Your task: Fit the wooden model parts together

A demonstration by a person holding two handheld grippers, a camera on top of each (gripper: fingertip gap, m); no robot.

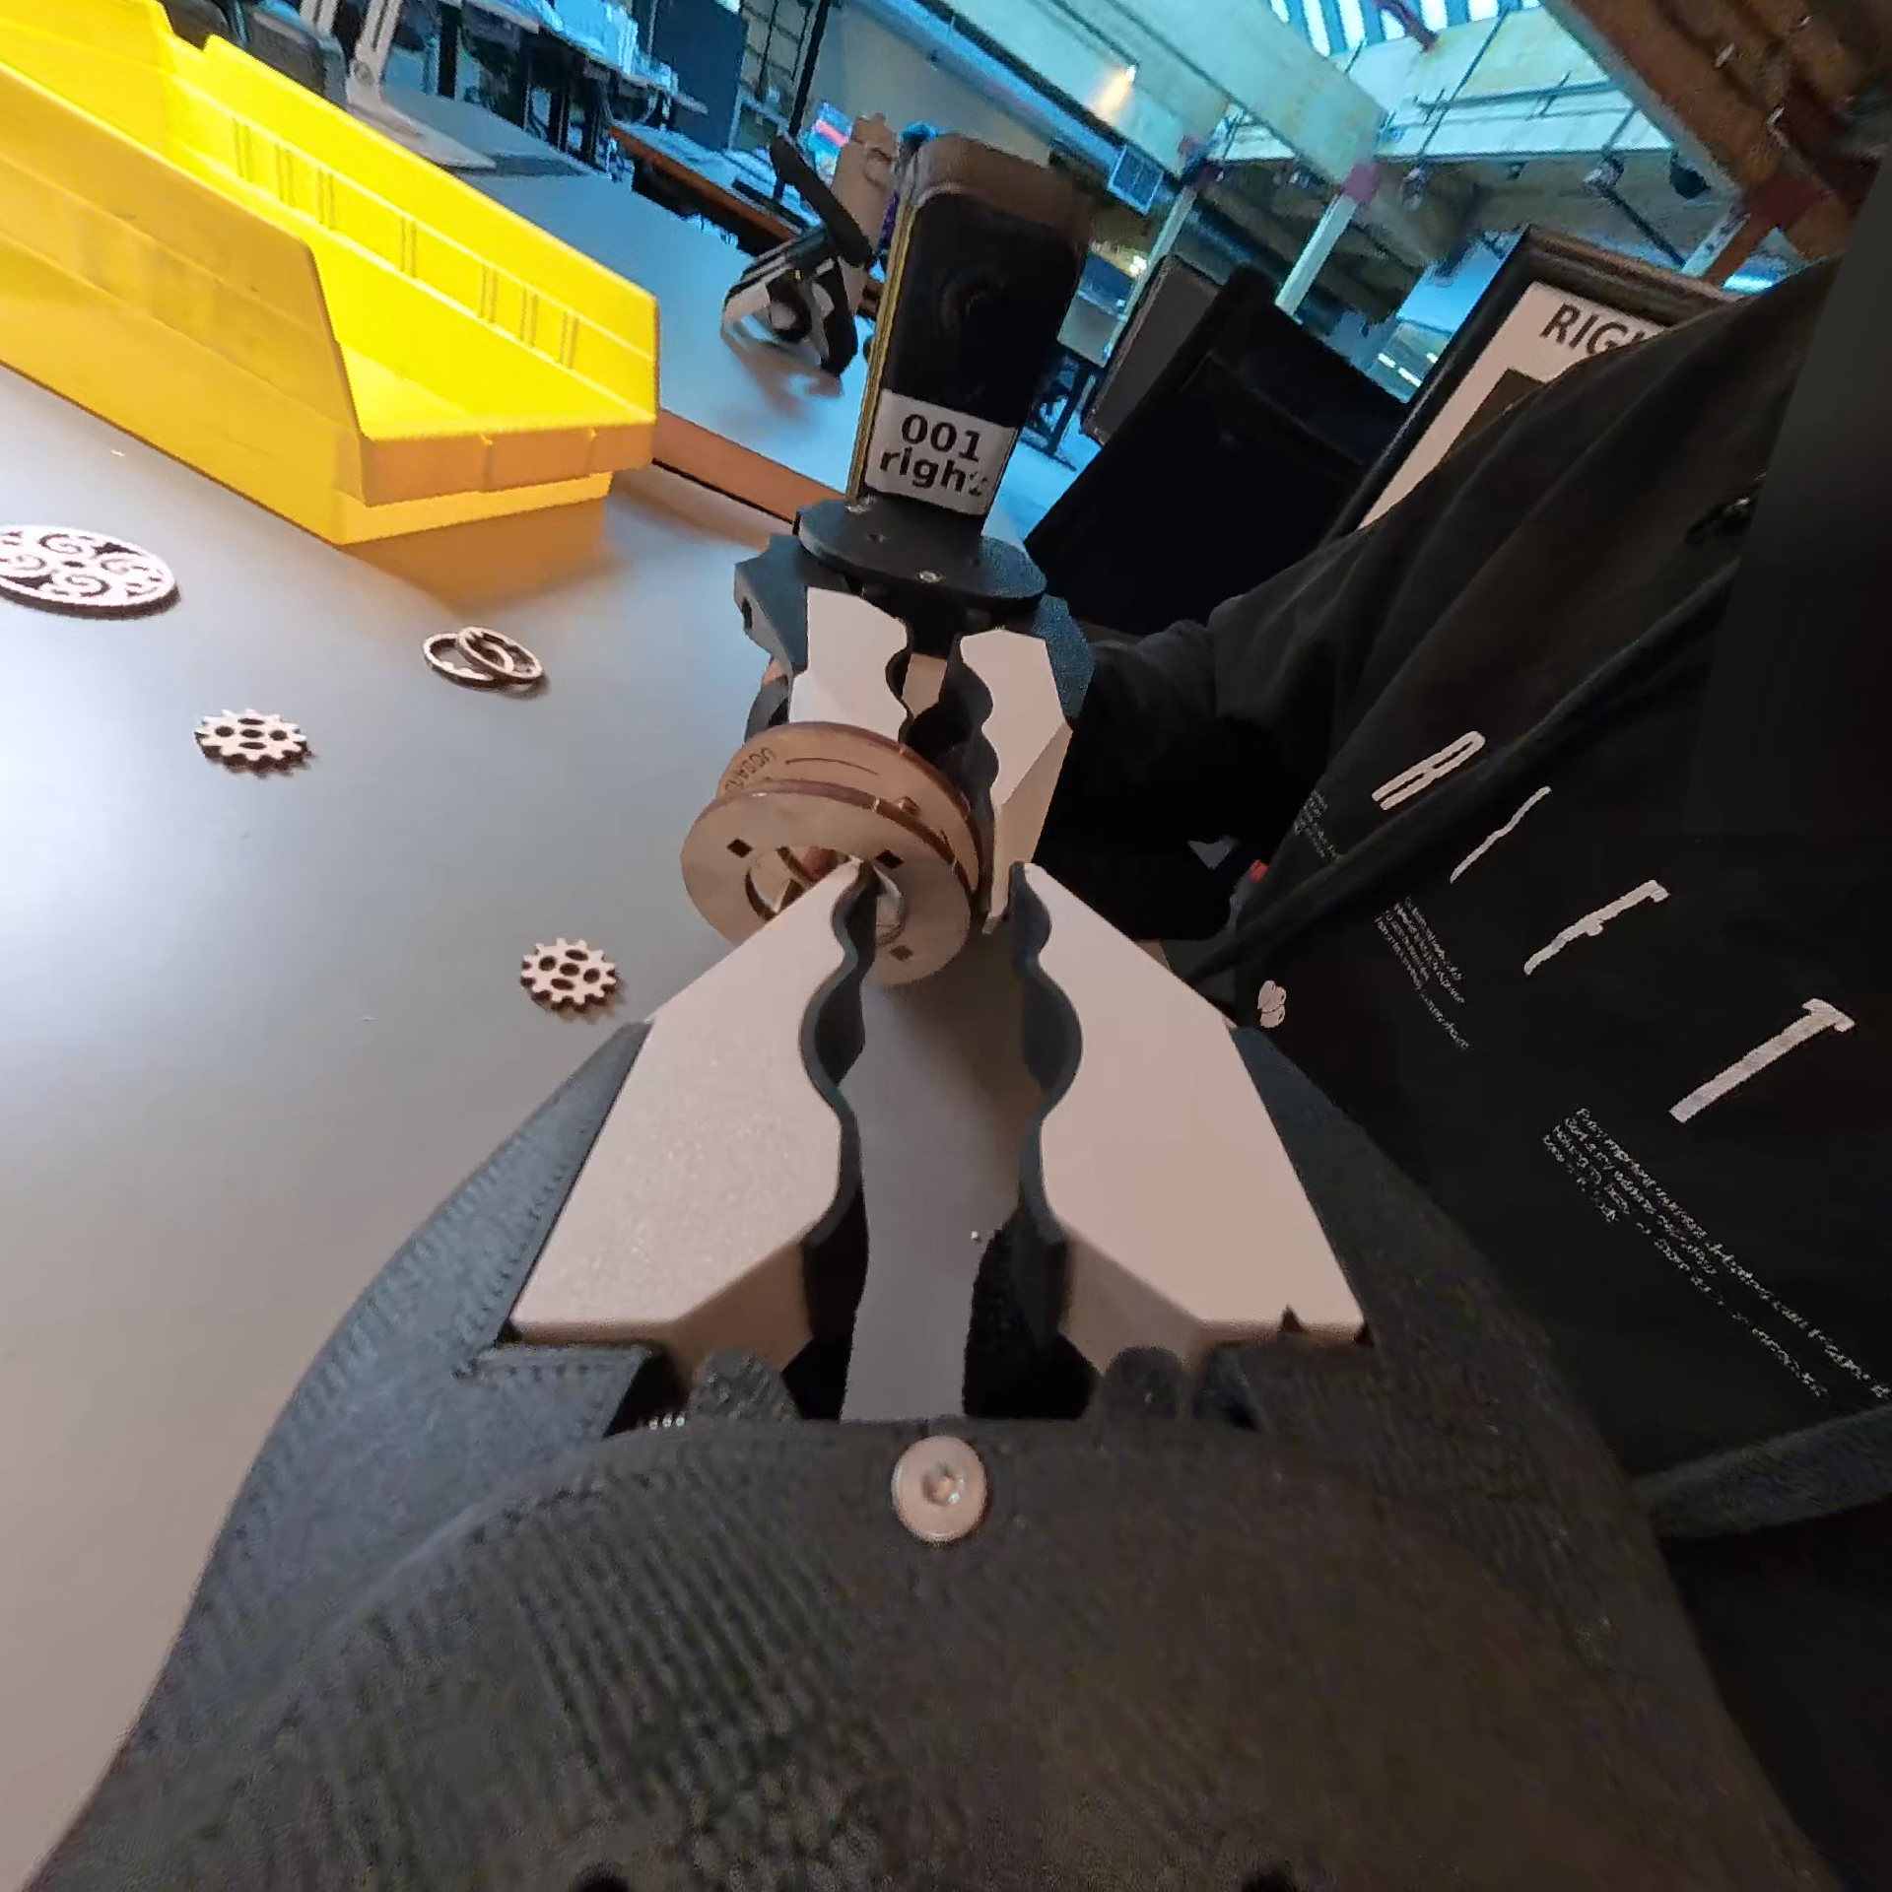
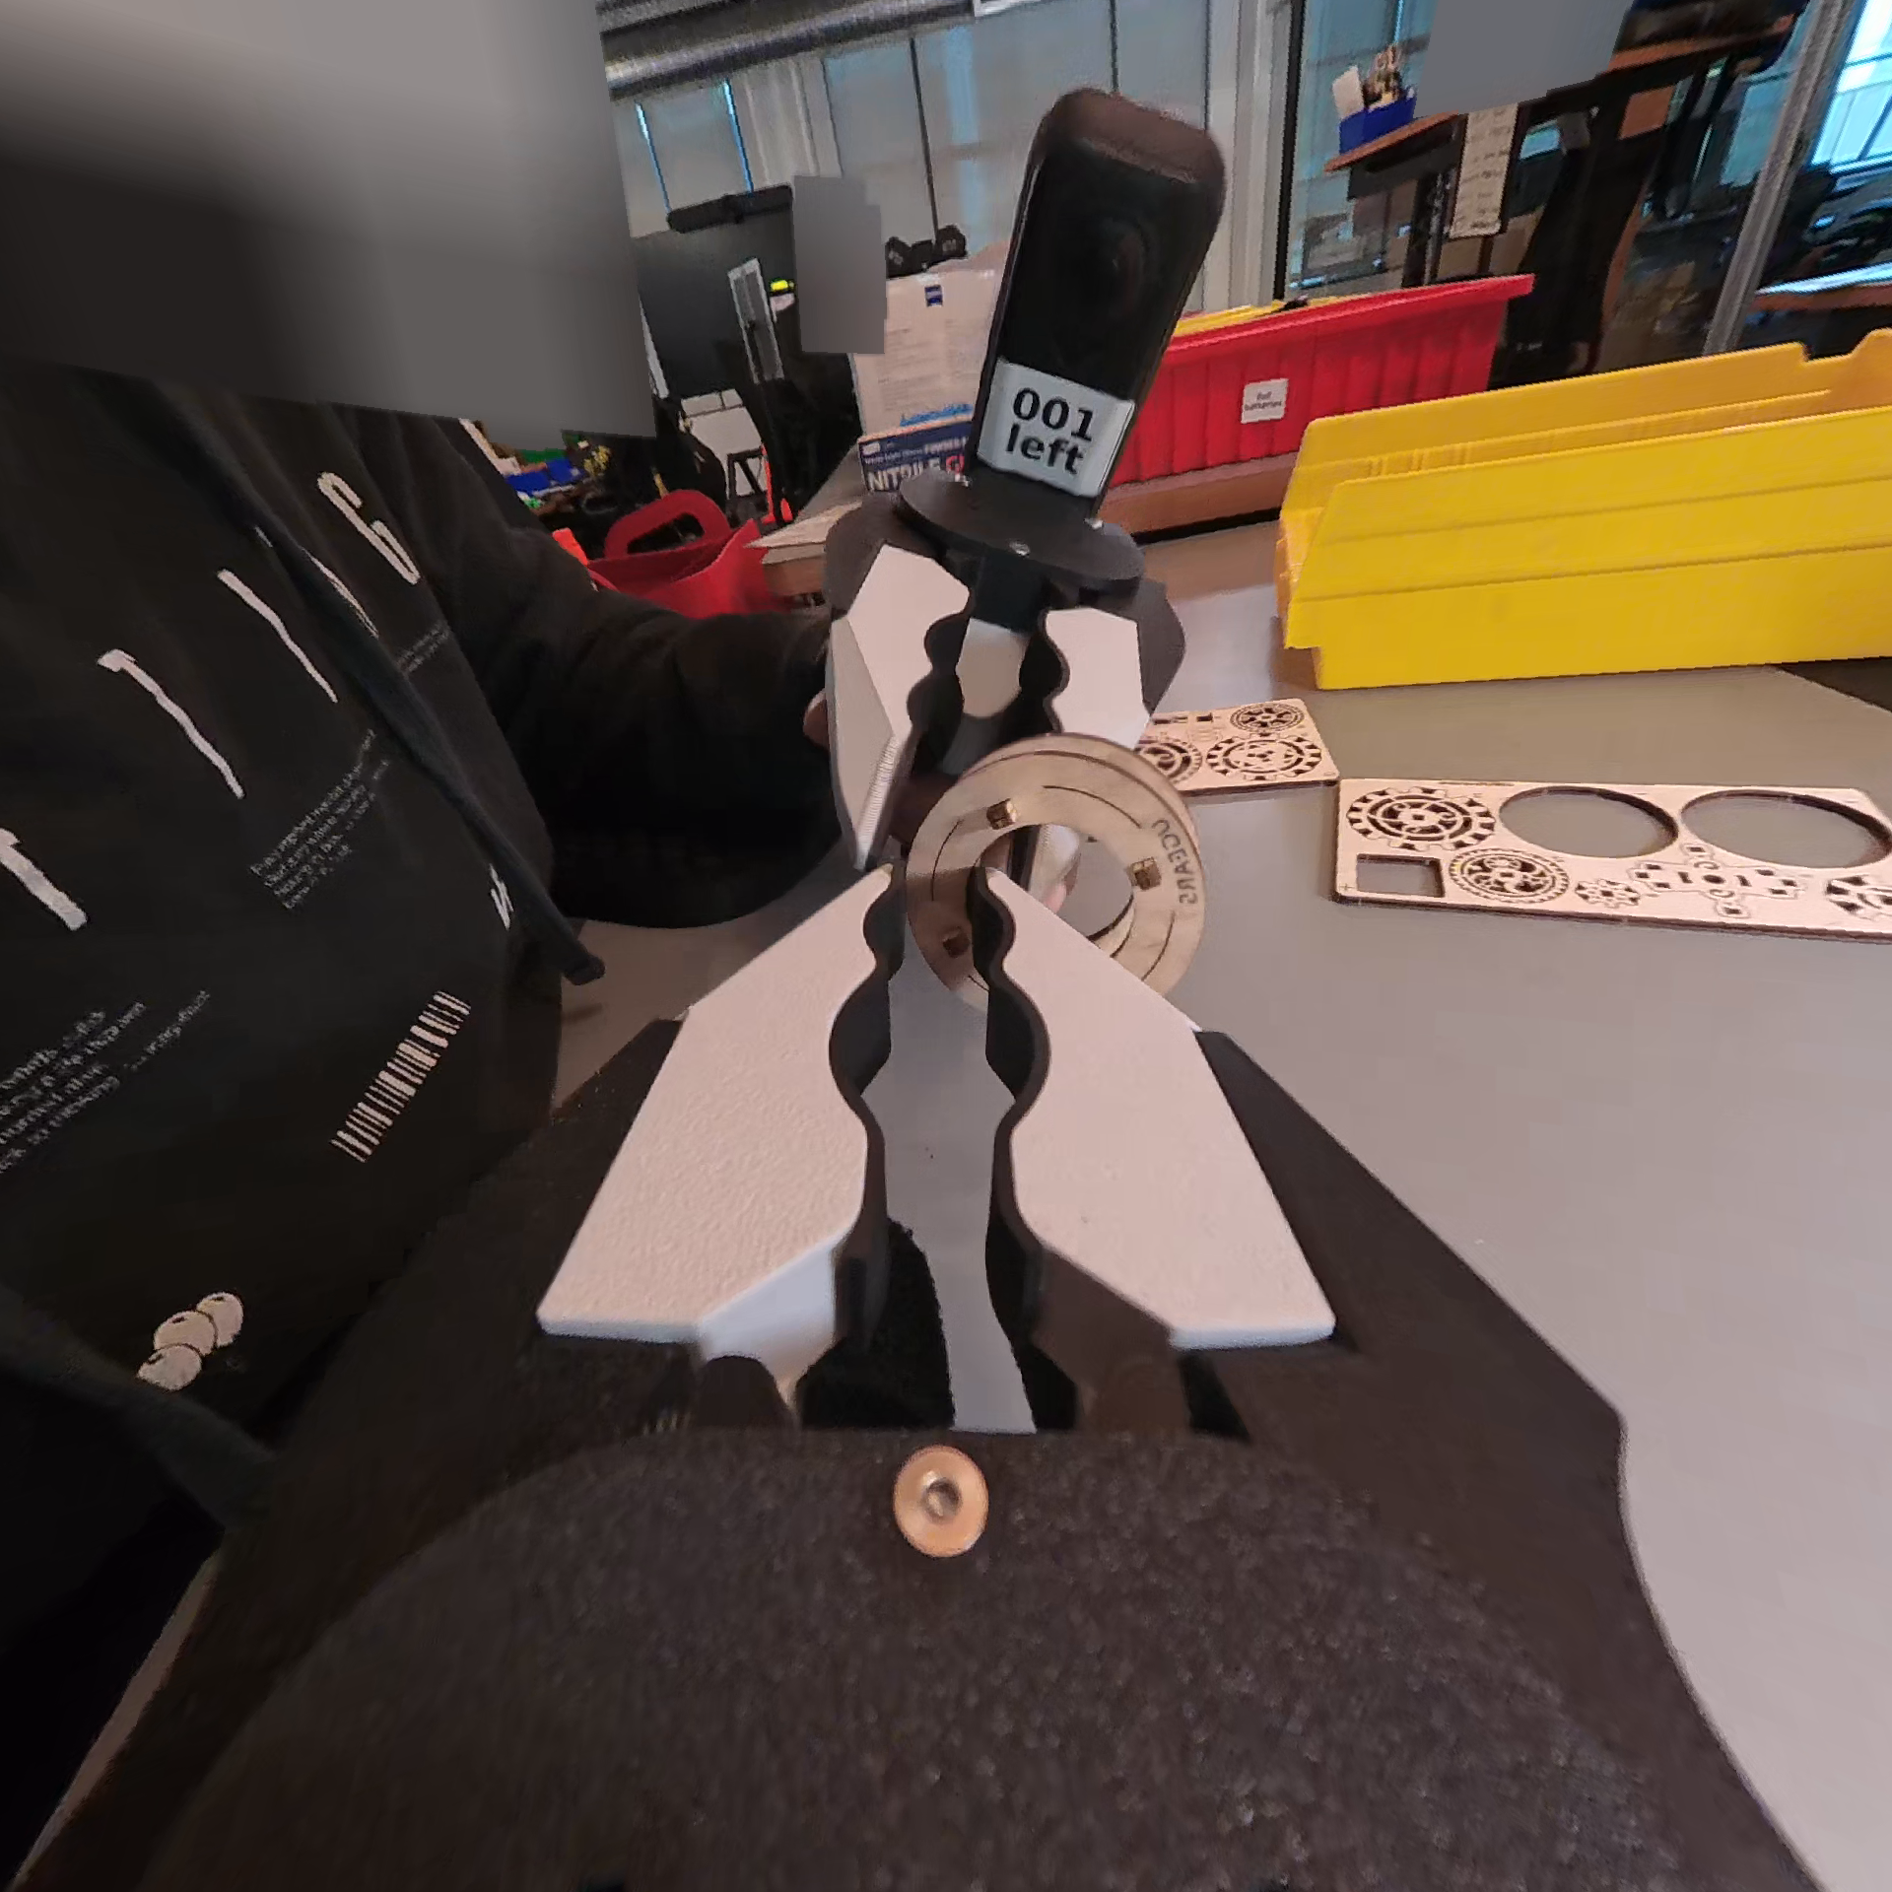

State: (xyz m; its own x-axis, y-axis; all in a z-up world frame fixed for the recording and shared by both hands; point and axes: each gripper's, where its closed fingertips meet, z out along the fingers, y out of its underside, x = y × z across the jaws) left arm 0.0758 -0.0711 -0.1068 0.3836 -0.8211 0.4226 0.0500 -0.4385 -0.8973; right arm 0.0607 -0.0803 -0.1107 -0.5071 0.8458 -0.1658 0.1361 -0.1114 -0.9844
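A wooden ring assembly [image 1: 819, 819], two round discs stacked with a gap and an open centre, is held above the grey table [image 1: 256, 1075]. My left gripper [image 1: 934, 875] is shut on its rim, one fingertip in the centre hole and the other outside the edge. My right gripper [image 1: 937, 737] faces it and grips the same assembly from the far side. In the right wrist view the assembly [image 2: 1157, 850] has my right gripper [image 2: 940, 886] shut on its left rim, one fingertip in the hole. The left gripper [image 2: 973, 758] is opposite.
Two small wooden gears [image 1: 251, 739] [image 1: 568, 975], a pair of thin rings [image 1: 483, 655] and a patterned disc [image 1: 82, 570] lie on the table. Yellow bins [image 1: 410, 338] [image 2: 1587, 532] stand behind. Two wooden part sheets [image 2: 1607, 855] [image 2: 1239, 742] lie right. A person's black sweatshirt [image 2: 256, 819] is close. The tips of both grippers are at nearly the same place.
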